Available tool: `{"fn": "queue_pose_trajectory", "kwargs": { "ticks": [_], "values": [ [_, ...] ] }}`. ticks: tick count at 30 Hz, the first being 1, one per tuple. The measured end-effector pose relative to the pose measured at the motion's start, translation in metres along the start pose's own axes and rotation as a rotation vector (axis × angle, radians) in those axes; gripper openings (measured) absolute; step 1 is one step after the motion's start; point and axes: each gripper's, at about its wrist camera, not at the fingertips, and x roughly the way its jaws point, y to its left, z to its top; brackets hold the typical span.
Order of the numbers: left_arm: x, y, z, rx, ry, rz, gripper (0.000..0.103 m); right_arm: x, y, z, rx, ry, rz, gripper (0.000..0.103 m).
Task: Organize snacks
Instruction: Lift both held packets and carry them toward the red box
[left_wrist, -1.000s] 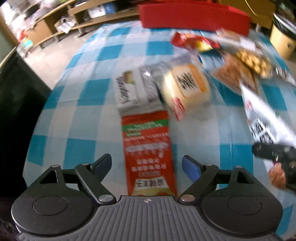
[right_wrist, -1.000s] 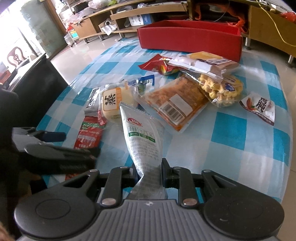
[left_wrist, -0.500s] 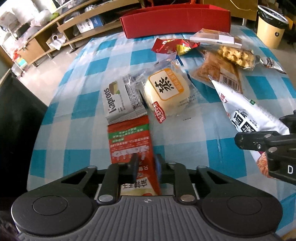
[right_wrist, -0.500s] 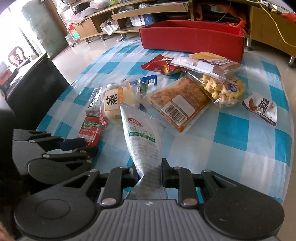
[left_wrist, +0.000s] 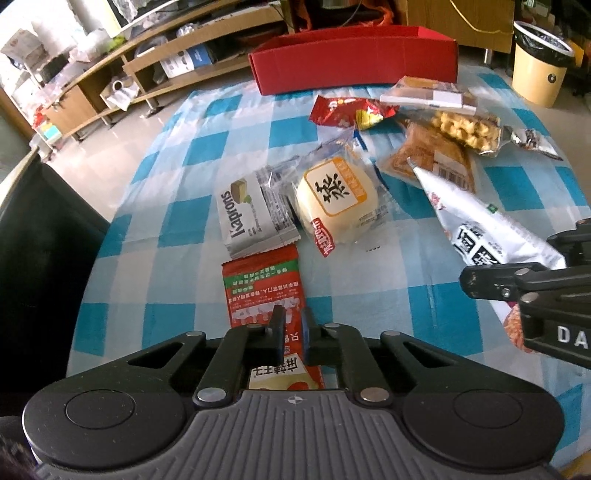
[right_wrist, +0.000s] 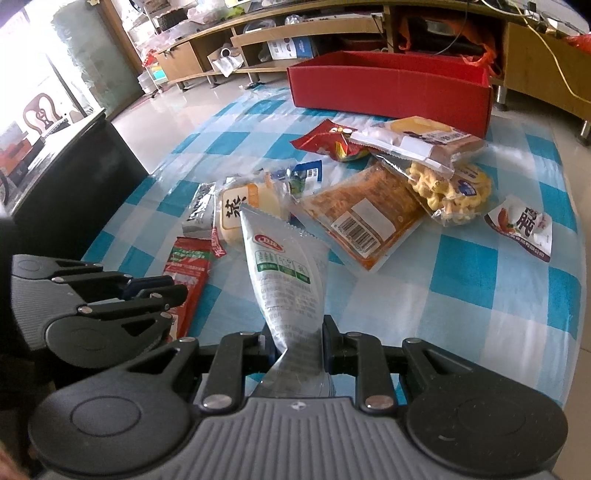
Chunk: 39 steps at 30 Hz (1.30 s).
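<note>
The left gripper is pinched tight on the near end of a red snack packet. The packet is long & flat, w/ a green band near its far end & white writing on the red; it lies on the blue & white checked tablecloth, just this side of a grey wafer pack that says "Kaprons". The right gripper is clamped on a white pouch; the pouch sticks up & away from the fingers, crumpled where it's squeezed, w/ a red logo & small green boxes on it. Next to the wafer pack sits a round pale bun in clear wrap w/ an orange-edged label. Farther back lie an orange-brown snack w/ a barcode, a clear bag of yellow curly snacks, a crinkly red bag & a small white sachet w/ red print off to the right. A red box stands at the far end of the table.
</note>
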Motion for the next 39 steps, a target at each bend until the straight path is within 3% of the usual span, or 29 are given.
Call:
{"fn": "queue_pose_trajectory", "kwargs": {
  "ticks": [26,39],
  "values": [
    [-0.044,0.002,0.012,0.005,-0.114,0.028,0.012,-0.036,0.012,0.010,-0.023,-0.117,0.043,0.021],
    [-0.058,-0.001,0.050,0.029,-0.194,0.026,0.013,-0.062,0.011,0.038,-0.010,-0.230,0.031,0.021]
  ]
}}
